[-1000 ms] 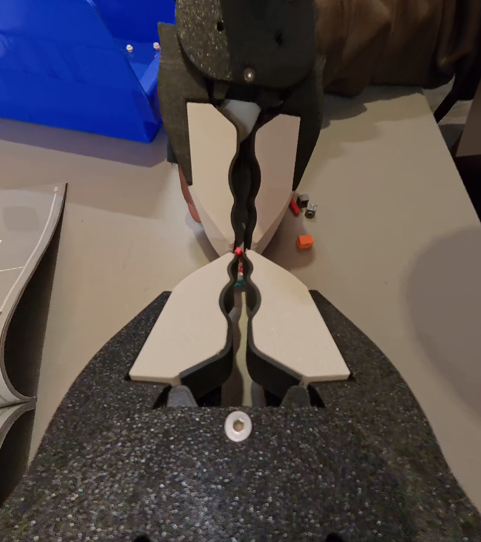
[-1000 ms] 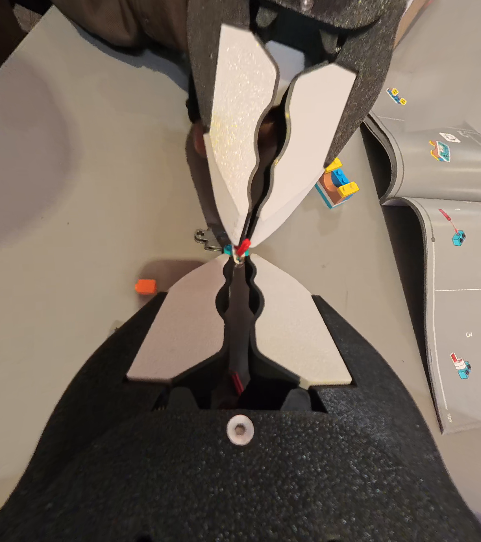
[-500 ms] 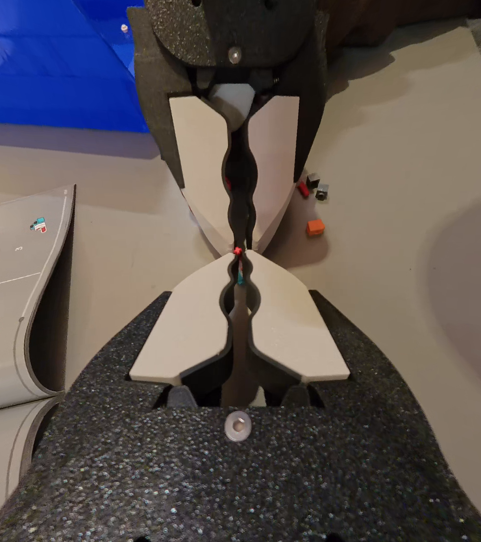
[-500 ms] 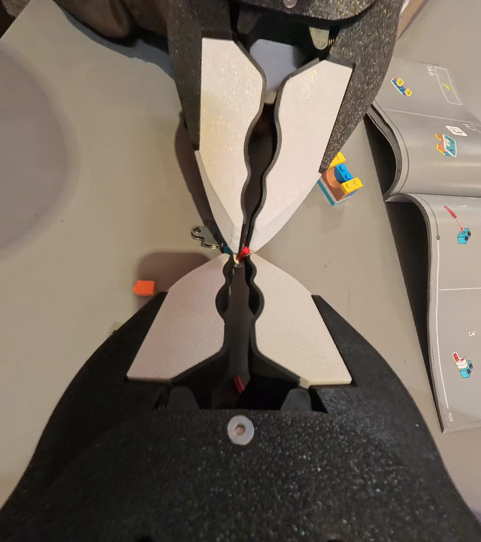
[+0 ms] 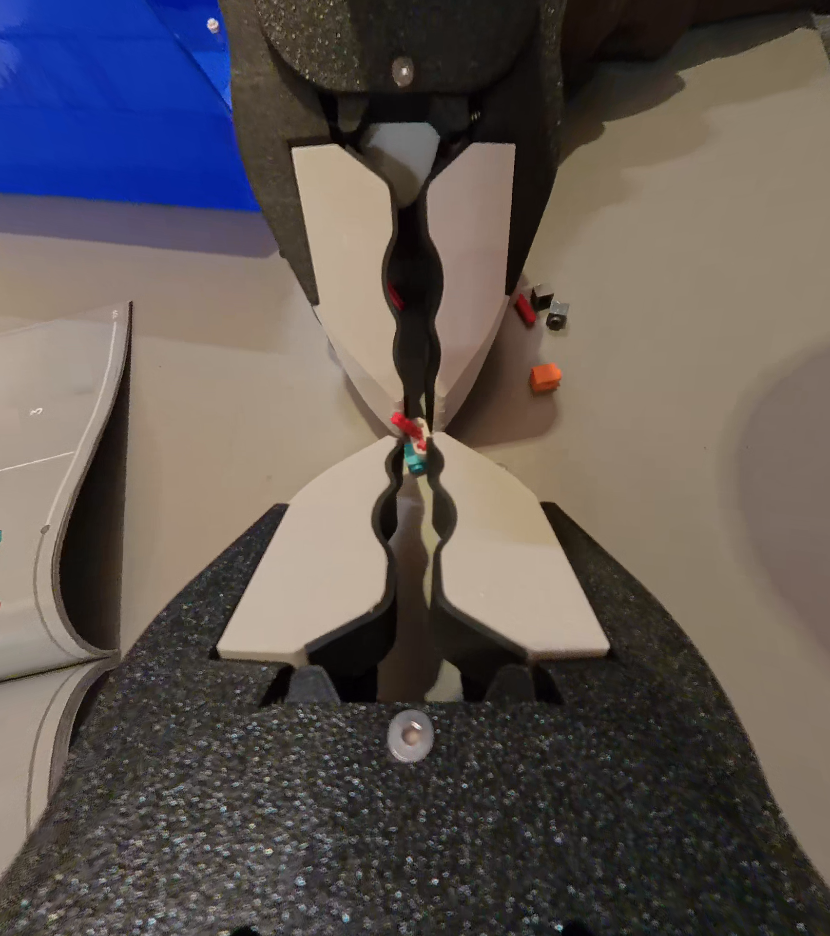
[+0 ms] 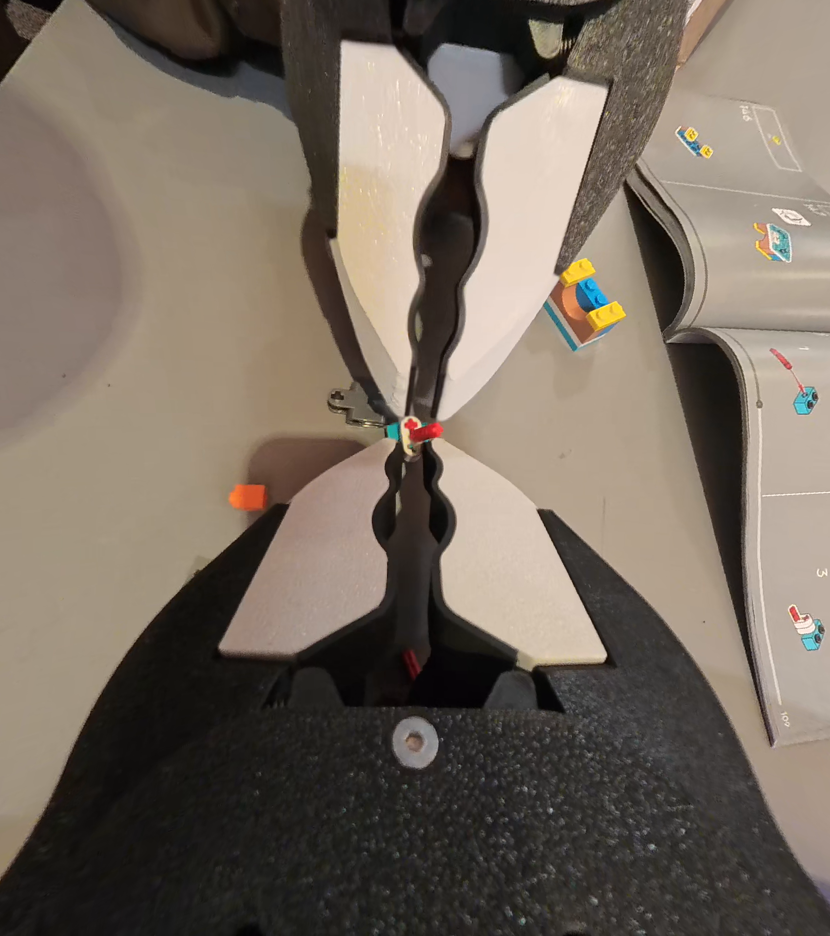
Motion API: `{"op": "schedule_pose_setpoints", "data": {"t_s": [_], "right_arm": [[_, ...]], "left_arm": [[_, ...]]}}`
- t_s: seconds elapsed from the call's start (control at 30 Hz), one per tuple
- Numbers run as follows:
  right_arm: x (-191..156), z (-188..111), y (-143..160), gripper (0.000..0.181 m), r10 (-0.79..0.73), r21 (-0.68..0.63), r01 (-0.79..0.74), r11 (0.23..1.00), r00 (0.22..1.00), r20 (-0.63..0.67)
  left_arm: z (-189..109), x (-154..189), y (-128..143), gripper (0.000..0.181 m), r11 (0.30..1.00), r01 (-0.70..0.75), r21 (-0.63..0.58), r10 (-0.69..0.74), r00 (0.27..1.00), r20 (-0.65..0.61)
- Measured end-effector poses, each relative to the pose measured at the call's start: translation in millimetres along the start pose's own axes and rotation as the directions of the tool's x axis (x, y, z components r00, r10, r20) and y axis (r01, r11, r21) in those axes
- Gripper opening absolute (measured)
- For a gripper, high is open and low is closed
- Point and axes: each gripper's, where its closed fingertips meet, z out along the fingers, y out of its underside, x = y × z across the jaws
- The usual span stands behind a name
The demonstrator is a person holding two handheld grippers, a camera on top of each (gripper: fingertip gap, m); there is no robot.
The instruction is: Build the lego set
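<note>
My left gripper (image 5: 412, 448) is shut on a small teal brick (image 5: 415, 460) with a red axle (image 5: 401, 420) stuck in it. My right gripper (image 6: 410, 450) meets it tip to tip above the table and is shut on a white round piece (image 6: 409, 431) that sits on the red axle (image 6: 426, 431). The teal brick (image 6: 393, 431) shows just left of the white piece in the right wrist view. Each gripper shows from the far side in the other's view: the right gripper (image 5: 418, 420) and the left gripper (image 6: 420, 413).
An open instruction booklet (image 5: 23, 456) (image 6: 807, 456) lies beside the grippers. Loose on the table are an orange brick (image 5: 544, 377) (image 6: 248, 496), a red piece (image 5: 524, 309), two small dark bricks (image 5: 549, 306), a grey metal part (image 6: 352, 407) and a small yellow-blue-brown build (image 6: 585, 309). A blue bin (image 5: 73, 101) stands behind. My left and right fingertips are right by each other.
Both grippers stay shut and tip to tip. The small assembly between them has turned, so the white round piece and the red axle show more. The left view has shifted a little.
</note>
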Motion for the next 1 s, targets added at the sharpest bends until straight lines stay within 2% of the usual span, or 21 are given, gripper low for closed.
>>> {"op": "schedule_pose_setpoints", "data": {"t_s": [0.1, 0.27, 0.67, 0.8, 1.0], "right_arm": [[1, 0, 0, 0.008, 0.003, 0.001, -0.003, 1.0, 1.0, -0.003], [1, -1, 0, 0.008, 0.004, 0.005, -0.004, 1.0, 1.0, -0.006], [12, -10, -7, 0.007, 0.072, 0.086, -0.066, 0.994, 0.995, -0.065], [12, -12, -12, 0.007, 0.099, 0.127, -0.091, 0.988, 0.993, -0.057], [12, -15, -17, 0.007, 0.098, 0.154, -0.086, 0.984, 0.993, -0.068]], "left_arm": [[1, -1, 3, 0.015, 1.0, 0.014, -0.016, -0.014, 1.0, 0.003], [4, 0, 7, 0.015, 0.999, 0.023, -0.036, -0.023, 1.0, -0.003], [1, -4, -1, 0.022, 0.999, 0.042, 0.027, -0.043, 0.999, 0.018], [3, -10, 4, 0.027, 0.999, 0.036, 0.004, -0.036, 0.998, 0.055], [2, -8, -4, 0.017, 0.998, 0.009, 0.06, -0.012, 0.999, 0.045]]}}
